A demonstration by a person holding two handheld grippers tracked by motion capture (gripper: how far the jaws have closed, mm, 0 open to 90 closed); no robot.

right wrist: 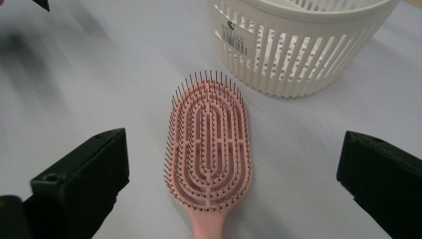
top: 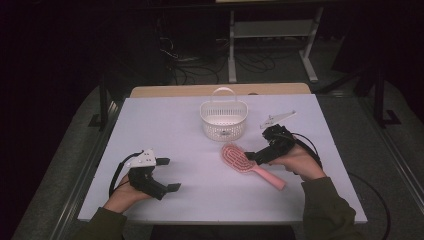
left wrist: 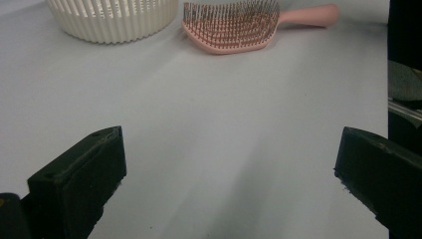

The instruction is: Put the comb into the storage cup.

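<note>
A pink hairbrush (top: 243, 162) lies bristles up on the white table (top: 165, 125), head toward the white slatted basket (top: 224, 120) and handle toward the near right. My right gripper (top: 258, 146) hovers open over the brush. In the right gripper view, its jaws stand wide on either side of the brush head (right wrist: 209, 139), with the basket (right wrist: 298, 55) just beyond. My left gripper (top: 170, 174) rests open at the near left, holding nothing. The left gripper view has bare table between the left gripper's (left wrist: 229, 144) jaws, with the brush (left wrist: 229, 27) and basket (left wrist: 114, 20) far ahead.
The basket has a hoop handle (top: 223, 91) and stands near the far middle of the table. A wooden strip (top: 170, 90) runs along the far edge. Beyond it, cables (top: 200, 65) and a metal frame (top: 272, 35) stand on a dark floor.
</note>
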